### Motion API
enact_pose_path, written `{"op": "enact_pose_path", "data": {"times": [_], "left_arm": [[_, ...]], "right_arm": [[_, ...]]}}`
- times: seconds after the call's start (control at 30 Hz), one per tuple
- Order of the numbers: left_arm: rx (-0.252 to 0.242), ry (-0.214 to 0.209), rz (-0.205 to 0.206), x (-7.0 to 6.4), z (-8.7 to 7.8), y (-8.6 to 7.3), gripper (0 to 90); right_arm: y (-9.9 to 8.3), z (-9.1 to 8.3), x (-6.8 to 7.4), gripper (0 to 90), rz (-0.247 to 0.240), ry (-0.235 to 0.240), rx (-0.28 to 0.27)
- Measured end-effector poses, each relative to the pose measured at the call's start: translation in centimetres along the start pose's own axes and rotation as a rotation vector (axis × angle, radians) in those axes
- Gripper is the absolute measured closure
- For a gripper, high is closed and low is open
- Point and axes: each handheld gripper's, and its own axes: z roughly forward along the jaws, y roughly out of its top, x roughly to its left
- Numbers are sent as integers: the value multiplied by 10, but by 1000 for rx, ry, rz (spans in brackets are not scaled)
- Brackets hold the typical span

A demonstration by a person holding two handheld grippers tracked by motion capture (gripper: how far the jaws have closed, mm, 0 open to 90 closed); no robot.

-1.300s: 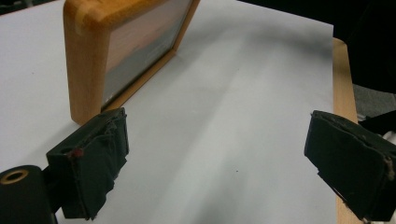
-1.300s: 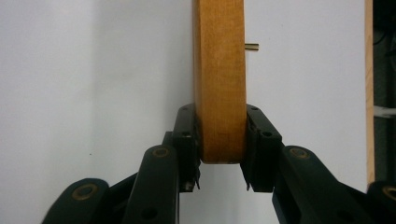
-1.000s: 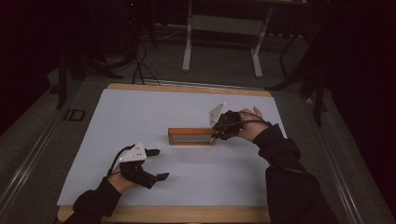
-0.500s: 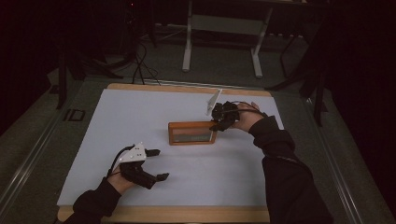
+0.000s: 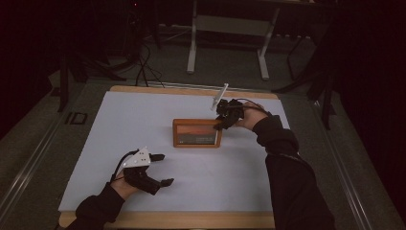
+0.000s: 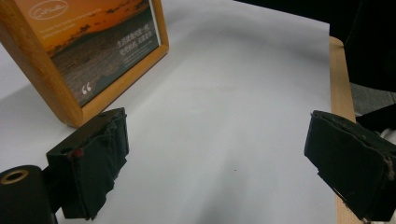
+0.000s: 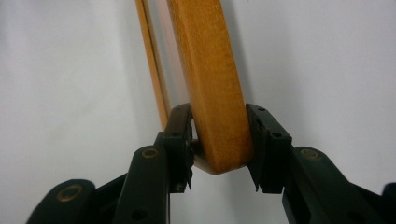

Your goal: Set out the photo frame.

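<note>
Frame [image 5: 197, 133] upright, long axis left-right

Picture frame [image 6: 88, 56] cut off by the top and left edges in the left gripper view, its printed lines too small to read, frame's far end out of the right gripper view — top edge.

A picture frame [image 5: 197, 133] stands mid-table [image 5: 143, 115] — right tool [image 5: 221, 122] at its right end, left tool [image 5: 160, 168] nearer, left

Left black two-jaw gripper [image 5: 161, 169] low near table's front edge, jaws wide apart, holding nothing. Right black two-jaw gripper [image 5: 221, 123] fwd, jaws clamped on wooden frame's [image 5: 197, 133] corner.
</note>
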Motion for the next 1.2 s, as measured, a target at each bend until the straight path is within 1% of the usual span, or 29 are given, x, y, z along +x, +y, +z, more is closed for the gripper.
{"op": "enact_pose_path", "data": {"times": [0.13,0.3,0.37,0.5,0.6,0.7,0.77,0.83,0.87,0.93,0.97,1.1,1.13,1.2], "left_arm": [[-1,-1,2,0,0,0,70],[-1,-3,-3,1,0,-1,70],[1,-4,-3,1,0,-2,70],[4,-6,1,1,1,-2,70],[2,-11,3,1,1,-2,70],[1,-13,5,0,1,-2,70],[2,-11,6,0,1,-2,70],[1,-10,6,0,1,-2,70],[2,-10,8,0,1,-1,70],[2,-9,8,0,0,-1,70],[1,-9,8,0,0,-1,70],[2,-8,5,0,0,-2,70],[1,-8,3,0,1,-2,70],[-1,-7,2,0,0,-2,70]], "right_arm": [[1,4,-7,603,17,-4,1],[-1,9,-16,583,40,8,-10],[-1,10,-19,574,32,10,-12],[1,12,-21,559,13,9,-8],[2,13,-22,550,7,3,-1],[3,13,-21,544,49,2,9],[4,13,-19,540,30,-21,9],[4,13,-17,526,21,-29,14],[4,13,-16,501,25,-38,12],[5,13,-15,437,12,-57,13],[5,13,-15,420,12,-66,9],[7,8,-12,365,22,-75,-9],[8,7,-12,363,22,-86,-19],[8,3,-11,337,29,-83,-36]]}}
